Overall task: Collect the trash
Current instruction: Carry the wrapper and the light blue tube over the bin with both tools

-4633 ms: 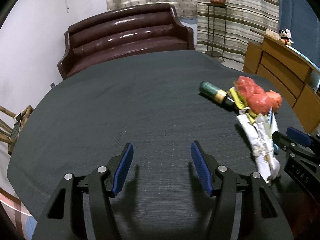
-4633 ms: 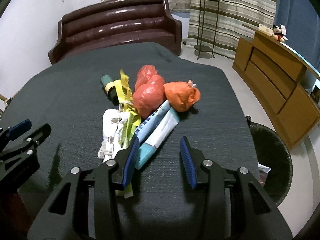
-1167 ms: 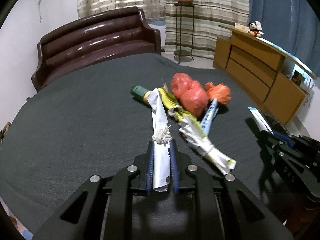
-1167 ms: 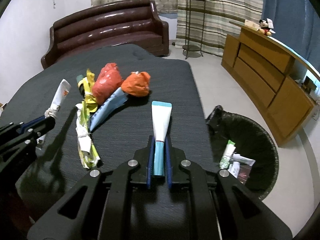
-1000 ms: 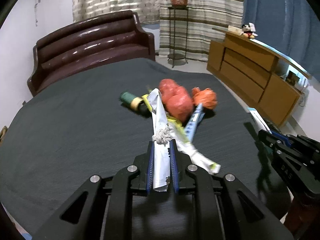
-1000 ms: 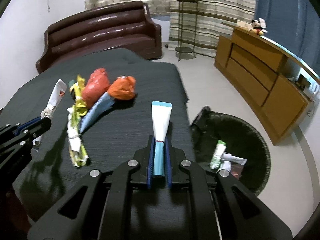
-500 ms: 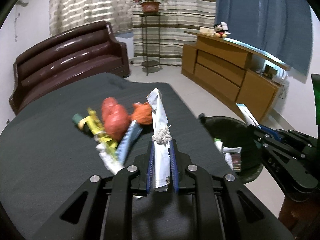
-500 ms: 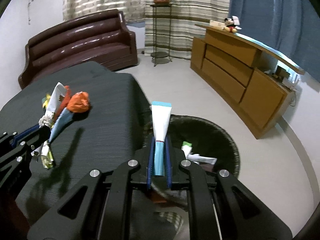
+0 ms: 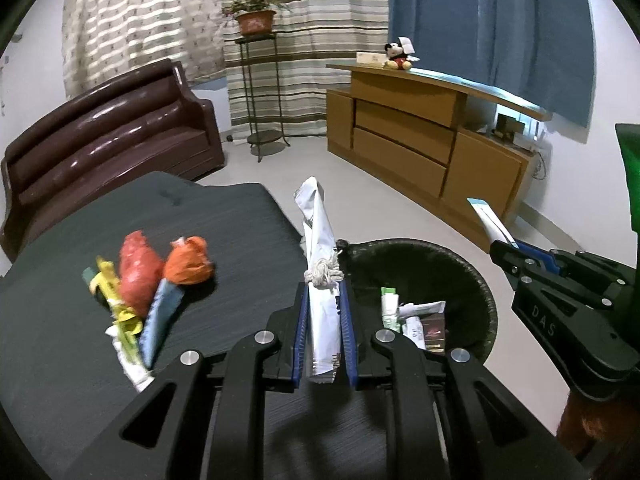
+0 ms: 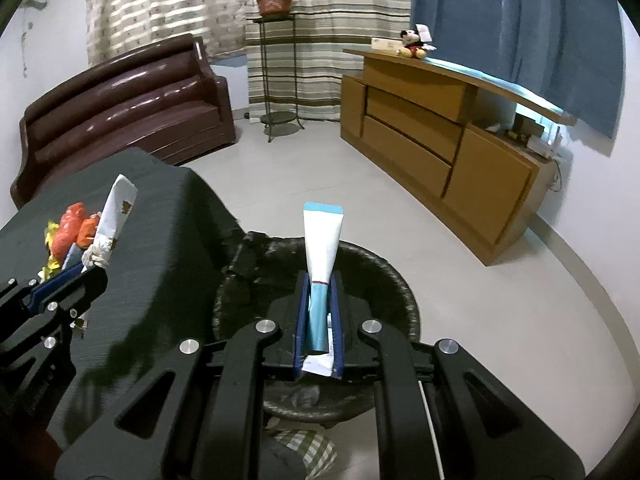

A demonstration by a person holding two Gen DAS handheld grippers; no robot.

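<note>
Trash bin [image 10: 384,268] sits on the floor right of the tabletop [image 9: 224,216]. Right tool [image 10: 318,320] clamps a tube [image 10: 322,240] directly over it; left tool [image 9: 324,324] pinches a tied wrapper [image 9: 320,240] near the rim. Best to clear the tabletop edge, then release low; open floor lies beyond

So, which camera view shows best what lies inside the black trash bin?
The left wrist view: the trash bin lies open, with wrappers on its bottom. In the right wrist view the right gripper and its tube cover most of it.
</note>
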